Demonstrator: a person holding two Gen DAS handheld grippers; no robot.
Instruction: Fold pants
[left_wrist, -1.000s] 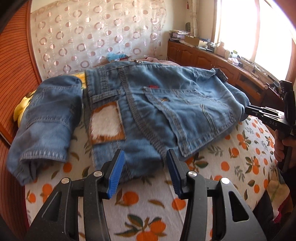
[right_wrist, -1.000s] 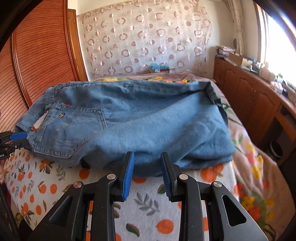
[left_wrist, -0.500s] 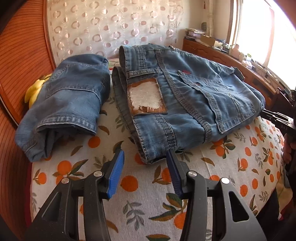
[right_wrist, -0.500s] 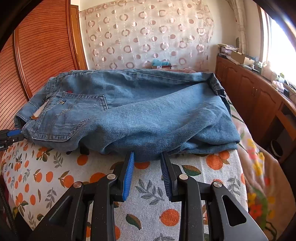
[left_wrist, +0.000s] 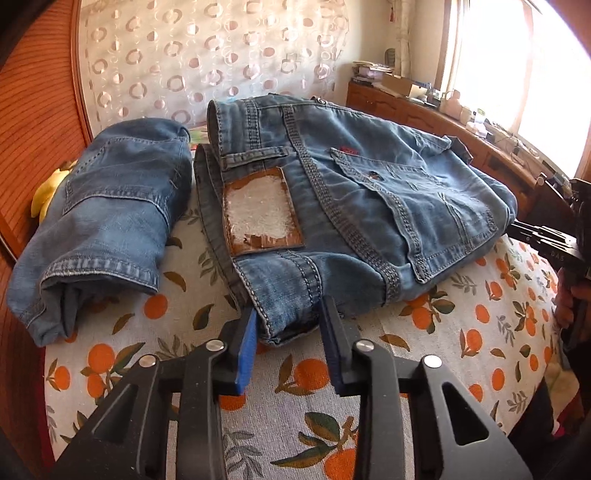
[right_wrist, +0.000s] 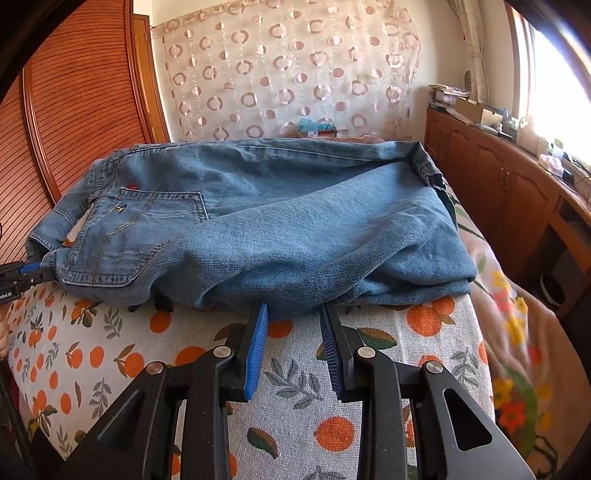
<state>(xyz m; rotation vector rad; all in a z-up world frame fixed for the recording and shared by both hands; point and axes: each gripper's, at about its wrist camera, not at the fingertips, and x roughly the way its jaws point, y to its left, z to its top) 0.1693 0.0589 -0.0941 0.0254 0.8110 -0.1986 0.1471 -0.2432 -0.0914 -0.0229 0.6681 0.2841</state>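
Observation:
Folded blue jeans (left_wrist: 369, 192) lie across the orange-print bed cover (left_wrist: 295, 424), back pockets and a worn leather patch facing up. My left gripper (left_wrist: 288, 314) is at the near waistband corner. Its jaws are closing, and the denim fills the gap, touching both blue pads. In the right wrist view the jeans (right_wrist: 295, 221) stretch from left to right. My right gripper (right_wrist: 293, 308) is shut on their near folded edge with its tips. The left gripper (right_wrist: 26, 275) shows at the far left on the waistband. The right gripper (left_wrist: 524, 230) appears side-on at the jeans' right end.
A second folded pair of jeans (left_wrist: 103, 221) lies to the left, with something yellow (left_wrist: 48, 192) behind it. A slatted wooden panel (left_wrist: 33, 110) bounds the left side. Wooden cabinets (right_wrist: 498, 177) run under the window. A flowered blanket (right_wrist: 517, 332) hangs at the bed's right edge.
The left jaws have narrowed onto the waistband corner, which lay just beyond their tips half a second ago. The jeans have settled flatter on the bed. The right gripper's hold looks the same.

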